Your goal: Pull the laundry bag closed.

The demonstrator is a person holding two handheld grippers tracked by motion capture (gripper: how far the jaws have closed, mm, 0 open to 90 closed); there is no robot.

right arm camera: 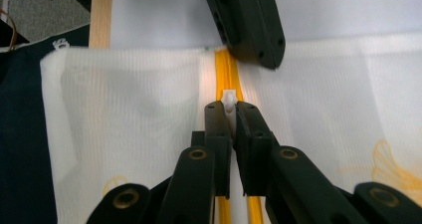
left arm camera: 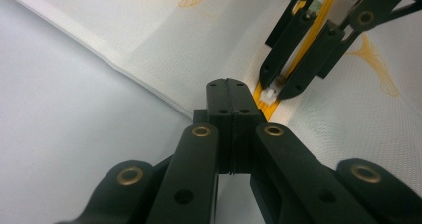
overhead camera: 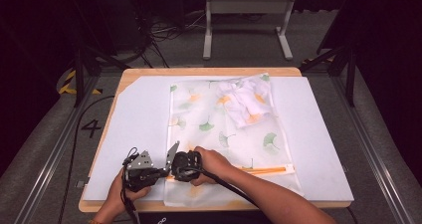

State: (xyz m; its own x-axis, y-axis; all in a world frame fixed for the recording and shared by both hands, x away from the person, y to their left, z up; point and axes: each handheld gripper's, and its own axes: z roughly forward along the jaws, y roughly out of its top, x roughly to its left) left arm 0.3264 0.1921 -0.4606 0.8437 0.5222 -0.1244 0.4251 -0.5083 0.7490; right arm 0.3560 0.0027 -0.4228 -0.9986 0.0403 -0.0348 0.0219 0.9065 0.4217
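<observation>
One translucent white mesh bag (overhead camera: 224,134) with green and orange leaf prints lies flat mid-table, orange zipper (overhead camera: 263,170) along its 6 o'clock edge. One white slider (right arm camera: 228,100) sits at the zipper's 9 o'clock end. Right gripper (right arm camera: 228,107) pinches the slider. Left gripper (left arm camera: 227,87) is pressed together on the bag edge just beside it. One white garment (overhead camera: 244,100) is inside at 1 o'clock. White mat (overhead camera: 134,129) lies beneath.

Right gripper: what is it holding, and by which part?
The right gripper is shut on the zipper's white slider, gripping it from both sides on the orange track. The left gripper pinches the bag at the track's end.
</observation>
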